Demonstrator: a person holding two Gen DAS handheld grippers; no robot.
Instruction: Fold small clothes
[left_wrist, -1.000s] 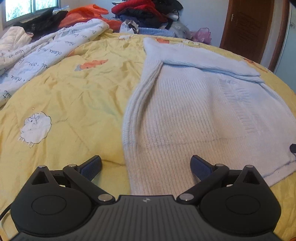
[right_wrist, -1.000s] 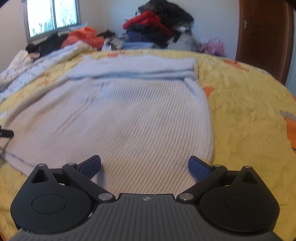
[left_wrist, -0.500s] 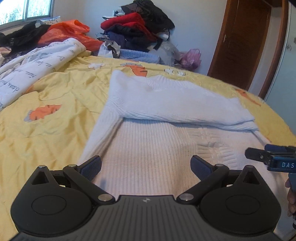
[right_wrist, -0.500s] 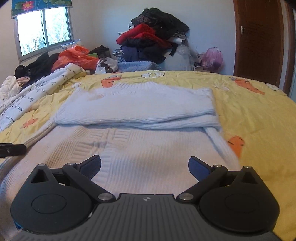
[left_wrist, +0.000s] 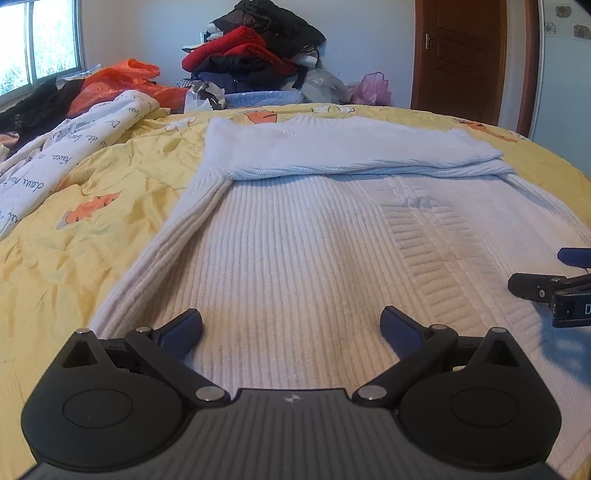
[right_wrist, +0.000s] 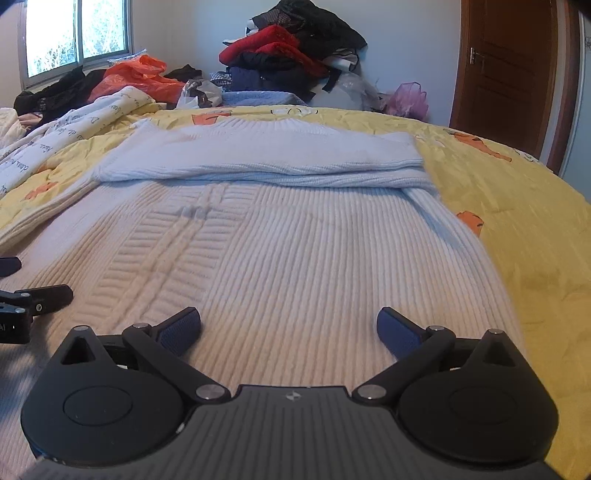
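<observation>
A white ribbed knit sweater (left_wrist: 306, 243) lies flat on the yellow bedspread (left_wrist: 92, 206), its sleeves folded across the chest at the far end (left_wrist: 351, 147). It also fills the right wrist view (right_wrist: 295, 243). My left gripper (left_wrist: 291, 326) is open and empty, low over the sweater's near left part. My right gripper (right_wrist: 289, 326) is open and empty, low over the near right part. The right gripper's fingers (left_wrist: 535, 286) show at the right edge of the left wrist view; the left gripper's fingers (right_wrist: 40, 295) show at the left edge of the right wrist view.
A white printed blanket (left_wrist: 62, 155) lies on the bed at the left. A pile of red, black and orange clothes (left_wrist: 251, 55) and bags sits beyond the bed's far edge. A brown door (left_wrist: 461, 55) stands at the back right, a window (right_wrist: 74, 33) at the back left.
Both grippers have dropped lower and levelled out over the sweater's near end, and moved closer together. Both stayed open. The sweater has not moved.
</observation>
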